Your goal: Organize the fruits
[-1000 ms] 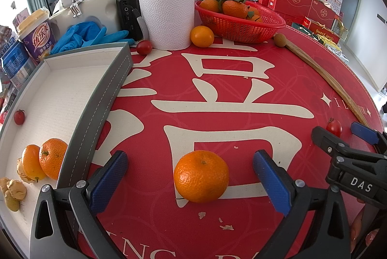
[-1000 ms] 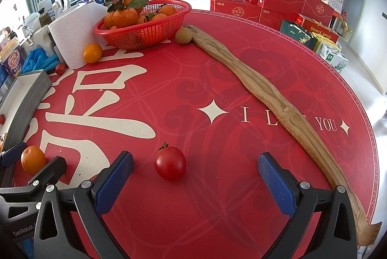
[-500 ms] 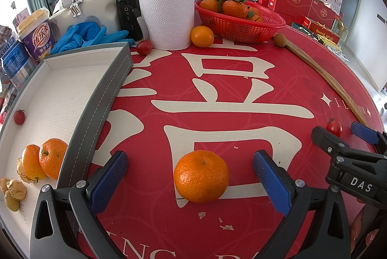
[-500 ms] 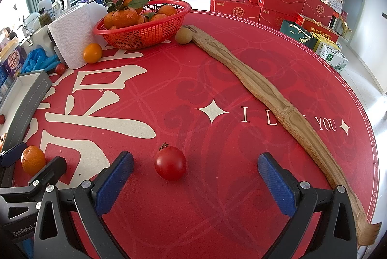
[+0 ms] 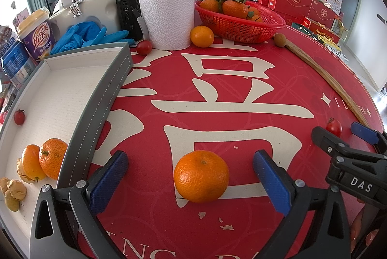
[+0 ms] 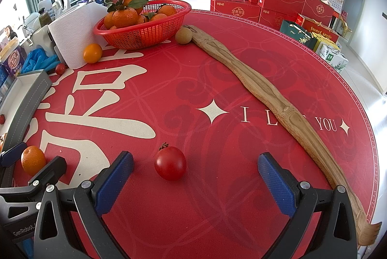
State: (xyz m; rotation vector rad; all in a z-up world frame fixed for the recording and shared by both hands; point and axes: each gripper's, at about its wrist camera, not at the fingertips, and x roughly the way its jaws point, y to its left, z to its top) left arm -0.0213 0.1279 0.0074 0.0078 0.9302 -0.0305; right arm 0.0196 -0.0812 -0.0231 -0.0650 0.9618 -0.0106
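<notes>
An orange (image 5: 201, 176) lies on the red mat between the fingers of my open left gripper (image 5: 191, 183), untouched. A small red tomato (image 6: 170, 163) lies on the mat between the fingers of my open right gripper (image 6: 196, 180), nearer the left finger, untouched. A grey tray (image 5: 101, 99) at the left holds two oranges (image 5: 46, 161), a cherry tomato (image 5: 19, 117) and ginger pieces (image 5: 12, 189). The right gripper (image 5: 348, 145) shows at the right of the left wrist view, around the tomato (image 5: 334, 126).
A red basket (image 5: 239, 22) of oranges stands at the back, with a loose orange (image 5: 202, 36), a cherry tomato (image 5: 144, 47) and a paper towel roll (image 5: 167, 13) beside it. A long wooden stick (image 6: 266, 94) and a brown round fruit (image 6: 183, 35) lie on the right.
</notes>
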